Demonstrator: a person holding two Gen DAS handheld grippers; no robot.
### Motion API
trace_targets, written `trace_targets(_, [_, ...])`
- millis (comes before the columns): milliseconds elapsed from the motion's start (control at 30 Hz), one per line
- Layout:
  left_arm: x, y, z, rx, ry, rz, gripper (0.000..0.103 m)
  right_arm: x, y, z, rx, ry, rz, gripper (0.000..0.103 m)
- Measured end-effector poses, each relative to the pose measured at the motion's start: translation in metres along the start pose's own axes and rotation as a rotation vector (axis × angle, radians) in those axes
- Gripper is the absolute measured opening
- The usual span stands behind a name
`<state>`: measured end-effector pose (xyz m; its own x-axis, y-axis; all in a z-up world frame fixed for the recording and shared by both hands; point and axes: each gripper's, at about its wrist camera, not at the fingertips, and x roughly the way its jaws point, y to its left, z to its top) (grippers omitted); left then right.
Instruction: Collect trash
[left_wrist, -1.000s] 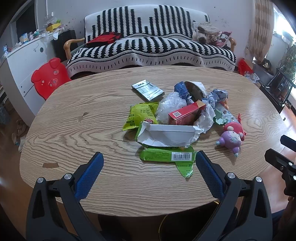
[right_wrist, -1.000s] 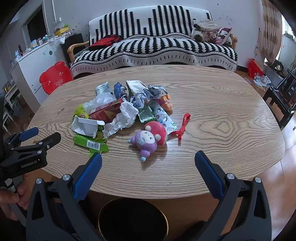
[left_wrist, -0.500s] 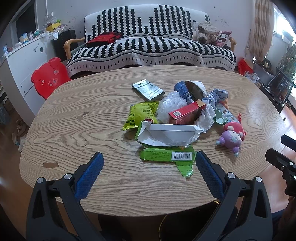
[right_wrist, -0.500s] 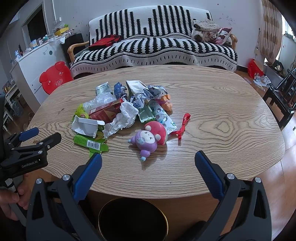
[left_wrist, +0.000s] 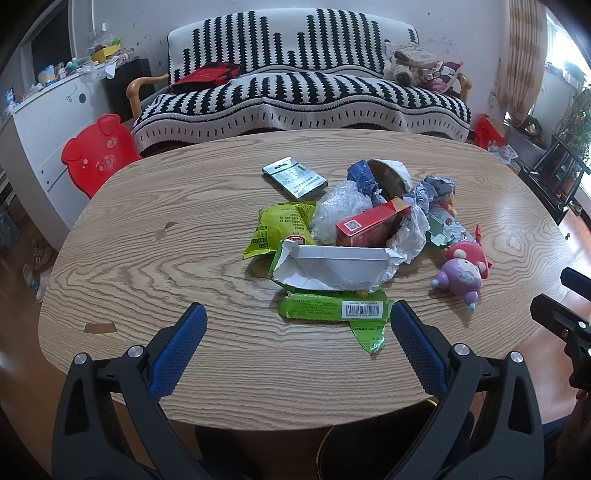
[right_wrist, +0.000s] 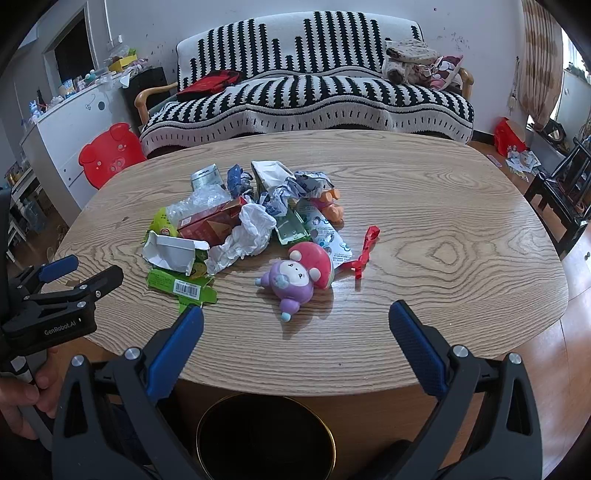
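Note:
A pile of trash lies mid-table: a flattened green carton (left_wrist: 332, 308) (right_wrist: 181, 286), a torn white box (left_wrist: 332, 264), a red box (left_wrist: 371, 223) (right_wrist: 212, 221), a yellow-green snack bag (left_wrist: 279, 225), crumpled white paper (right_wrist: 247, 236), clear plastic (left_wrist: 340, 206), a silver pack (left_wrist: 294, 178) and a red ribbon (right_wrist: 364, 251). My left gripper (left_wrist: 297, 325) hangs open over the near table edge, just short of the green carton. My right gripper (right_wrist: 295, 325) is open too, in front of a purple-and-red toy (right_wrist: 299, 275) (left_wrist: 463, 273). Below the table edge stands a dark round bin (right_wrist: 266, 437).
The oval wooden table (right_wrist: 443, 221) fills both views. Behind it are a black-and-white striped sofa (left_wrist: 295, 88), a red pig-shaped chair (left_wrist: 96, 155) and a white cabinet (left_wrist: 40, 122) at left. A dark chair (right_wrist: 561, 192) stands at right. A hand (right_wrist: 22, 398) holds the left gripper's handle.

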<state>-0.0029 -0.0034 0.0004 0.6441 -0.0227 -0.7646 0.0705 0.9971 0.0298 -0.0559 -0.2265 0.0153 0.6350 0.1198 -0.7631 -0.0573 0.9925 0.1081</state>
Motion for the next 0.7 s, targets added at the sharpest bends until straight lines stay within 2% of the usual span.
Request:
trace_targets(467, [0.001, 0.000, 0.001, 0.013, 0.001, -0.002, 0.097, 0.002, -0.003, 0.002, -0.002, 0.002, 0.017, 0.097])
trace_targets(700, [0.005, 0.013, 0.015, 0.055, -0.011, 0.001, 0.097, 0.009, -0.049, 0.018, 0.109, 0.012, 0.023, 0.097])
